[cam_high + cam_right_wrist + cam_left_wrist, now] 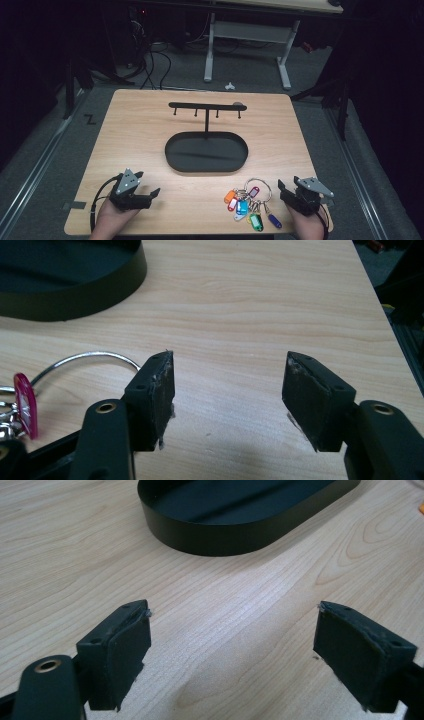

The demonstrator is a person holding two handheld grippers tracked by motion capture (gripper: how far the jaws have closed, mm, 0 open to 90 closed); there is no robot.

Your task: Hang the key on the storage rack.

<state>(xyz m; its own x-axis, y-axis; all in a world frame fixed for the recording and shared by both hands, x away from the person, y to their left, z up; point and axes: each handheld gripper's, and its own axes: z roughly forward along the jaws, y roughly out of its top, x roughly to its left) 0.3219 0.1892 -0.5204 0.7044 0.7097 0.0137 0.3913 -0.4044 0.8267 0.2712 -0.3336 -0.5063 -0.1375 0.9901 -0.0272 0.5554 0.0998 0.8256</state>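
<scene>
1. A light wooden table (pixel 150 125) stands lit in an otherwise dark room.
2. Grey carpeted floor (pixel 45 165) surrounds it, marked with a strip of black tape (pixel 90 119).
3. Beyond, a desk with white legs (pixel 209 55) stands in shadow.
4. Black cables (pixel 152 62) trail across the floor at the rear left.

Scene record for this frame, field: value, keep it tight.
surface: wooden table
stand: black hook rack rising from oval tray, hooks bare
keys: key ring with coloured tags, flat on table, near right gripper
left gripper: open, nothing between jaws
right gripper: open, nothing between jaws, beside the key ring
</scene>
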